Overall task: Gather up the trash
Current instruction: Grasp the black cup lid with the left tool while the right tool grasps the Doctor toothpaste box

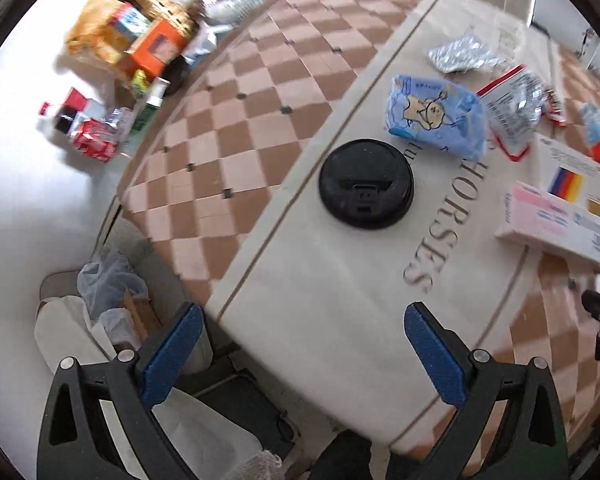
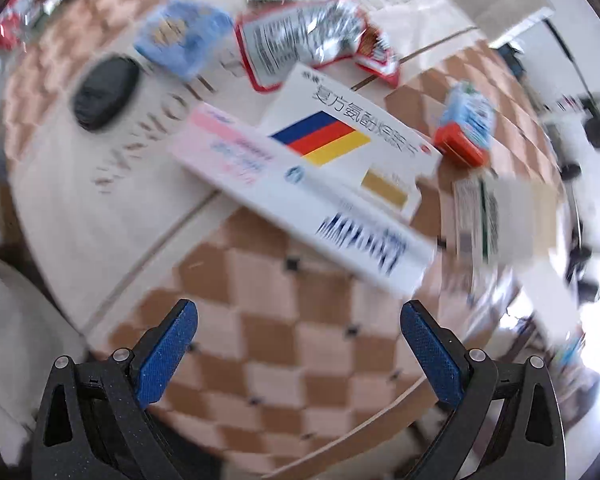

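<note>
Trash lies on a round table under a checked cloth (image 1: 260,92) with a cream runner. A black cup lid (image 1: 366,183) (image 2: 105,92) sits on the runner, a blue snack bag (image 1: 436,116) (image 2: 180,36) beyond it. A pink-and-white box (image 1: 560,222) (image 2: 300,200) rests partly on a white box with blue, red and yellow stripes (image 2: 340,136). A silver and red wrapper (image 2: 308,40) lies behind. My left gripper (image 1: 304,348) is open above the near table edge, short of the lid. My right gripper (image 2: 298,344) is open over bare cloth, just short of the pink box.
A bin lined with a pale bag (image 1: 100,320) stands on the floor at the table's left. More packets and cartons (image 1: 128,40) are piled on the floor beyond. A small blue and orange carton (image 2: 466,128) and a blurred box (image 2: 496,216) lie at the table's right.
</note>
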